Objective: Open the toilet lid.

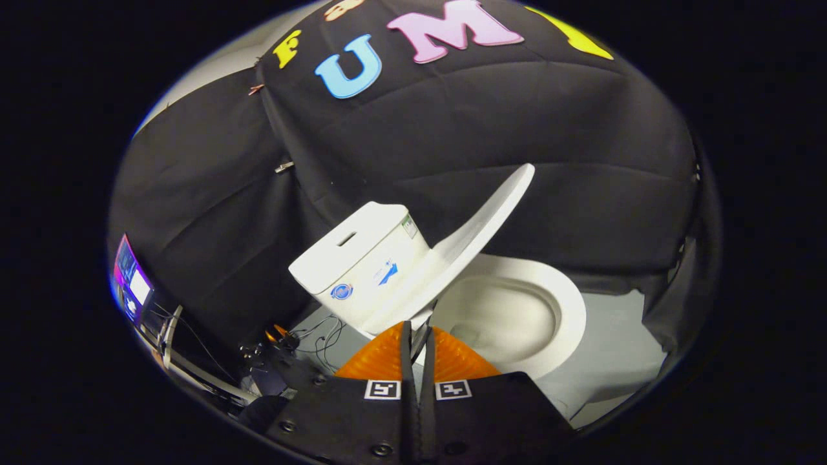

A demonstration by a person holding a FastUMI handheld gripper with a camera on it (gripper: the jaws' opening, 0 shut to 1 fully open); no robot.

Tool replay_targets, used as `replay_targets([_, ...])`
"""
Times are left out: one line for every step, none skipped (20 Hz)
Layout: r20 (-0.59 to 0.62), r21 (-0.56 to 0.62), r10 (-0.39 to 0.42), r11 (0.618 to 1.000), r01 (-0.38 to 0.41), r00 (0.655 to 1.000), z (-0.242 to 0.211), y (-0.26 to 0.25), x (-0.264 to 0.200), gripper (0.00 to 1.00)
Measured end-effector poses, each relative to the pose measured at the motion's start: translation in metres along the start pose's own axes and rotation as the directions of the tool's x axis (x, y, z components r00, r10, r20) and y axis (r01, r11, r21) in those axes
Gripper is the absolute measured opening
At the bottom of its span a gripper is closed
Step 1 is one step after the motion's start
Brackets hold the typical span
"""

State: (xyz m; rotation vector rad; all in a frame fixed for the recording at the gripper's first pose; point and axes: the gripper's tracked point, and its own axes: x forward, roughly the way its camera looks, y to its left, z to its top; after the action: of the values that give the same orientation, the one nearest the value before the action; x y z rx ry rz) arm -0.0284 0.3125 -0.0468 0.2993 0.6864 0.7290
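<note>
The white toilet lid point(481, 226) is raised and leans back against the white tank point(362, 261). Beside it, the seat ring point(568, 303) and the bowl point(497, 316) lie uncovered. My gripper point(420, 329) is at the lid's lower edge, just in front of the tank. Its two orange fingers point(381, 358) are drawn close together, and the thin rim of the lid runs into the narrow slit between them. Both pads appear to press on that rim.
Black cloth walls close in behind and around the toilet. Loose cables point(316, 336) and dark equipment point(258, 355) lie on the floor beside the tank, with a lit screen point(132, 281) further out. Grey floor point(614, 355) shows beyond the bowl.
</note>
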Motion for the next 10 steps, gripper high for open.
replay_targets([0.012, -0.024, -0.004, 1.0, 0.004, 1.0, 0.006, 0.008, 0.002, 0.05])
replay_targets([0.019, -0.052, -0.009, 0.999, 0.01, 1.0, 0.012, 0.016, 0.005, 0.05])
replay_targets([0.034, -0.079, -0.011, 0.997, 0.013, 0.999, 0.019, 0.025, 0.007, 0.05])
replay_targets([0.046, -0.099, -0.009, 0.995, 0.014, 0.999, 0.025, 0.035, 0.009, 0.05])
replay_targets([0.061, -0.117, -0.004, 0.993, 0.011, 0.998, 0.032, 0.045, 0.011, 0.05])
replay_targets([0.074, -0.136, 0.003, 0.991, 0.007, 0.997, 0.038, 0.053, 0.015, 0.05])
replay_targets([0.087, -0.149, 0.012, 0.989, 0.001, 0.996, 0.045, 0.065, 0.019, 0.05])
replay_targets([0.099, -0.161, 0.021, 0.987, -0.005, 0.995, 0.052, 0.077, 0.023, 0.05])
replay_targets([0.109, -0.178, 0.033, 0.984, -0.014, 0.994, 0.059, 0.089, 0.027, 0.05])
replay_targets([0.12, -0.195, 0.045, 0.981, -0.021, 0.992, 0.066, 0.102, 0.031, 0.05])
